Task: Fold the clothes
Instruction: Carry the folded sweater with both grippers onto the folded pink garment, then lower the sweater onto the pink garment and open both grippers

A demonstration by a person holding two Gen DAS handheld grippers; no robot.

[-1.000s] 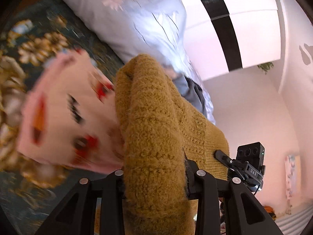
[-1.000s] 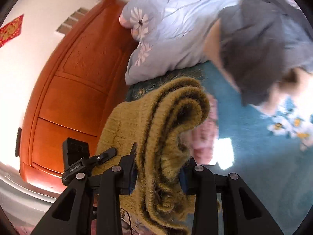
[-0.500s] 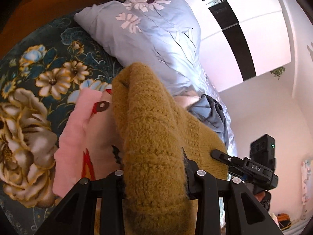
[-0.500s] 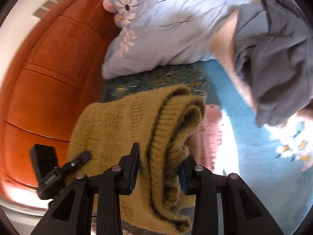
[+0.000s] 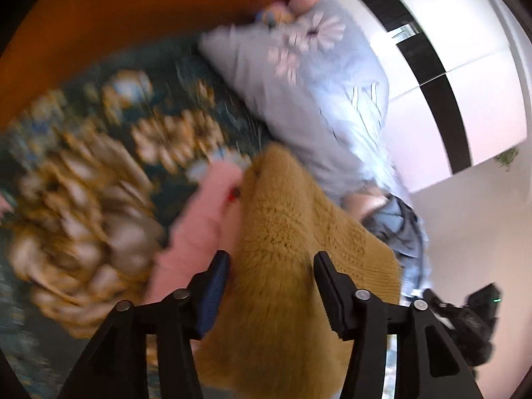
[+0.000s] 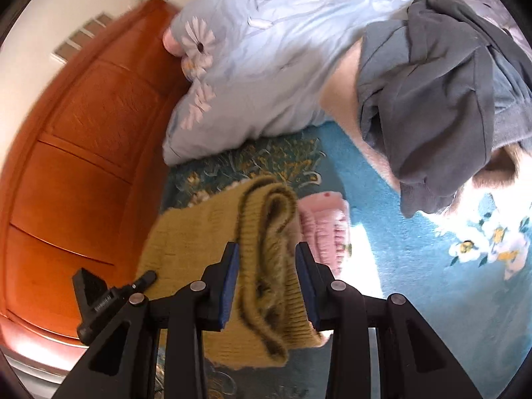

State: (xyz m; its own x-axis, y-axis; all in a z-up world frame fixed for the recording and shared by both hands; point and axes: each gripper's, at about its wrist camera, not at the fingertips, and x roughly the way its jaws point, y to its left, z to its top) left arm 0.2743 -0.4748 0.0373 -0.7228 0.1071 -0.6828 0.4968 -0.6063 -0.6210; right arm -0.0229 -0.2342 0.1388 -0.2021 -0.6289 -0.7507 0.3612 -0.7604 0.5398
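Observation:
A folded mustard knit sweater lies over a folded pink garment on the floral bedspread. My left gripper has its jaws wide apart around the sweater's edge, no longer pinching it. The left wrist view is blurred. My right gripper straddles the sweater's other folded edge, its blue pads a little off the knit. The pink garment shows just right of it.
A light blue flowered pillow lies at the head of the bed against the wooden headboard. A crumpled grey garment lies to the right on the blue bedspread. The other gripper shows at left.
Both grippers carried the folded sweater down onto the pink garment. Both have now opened and let the sweater go.

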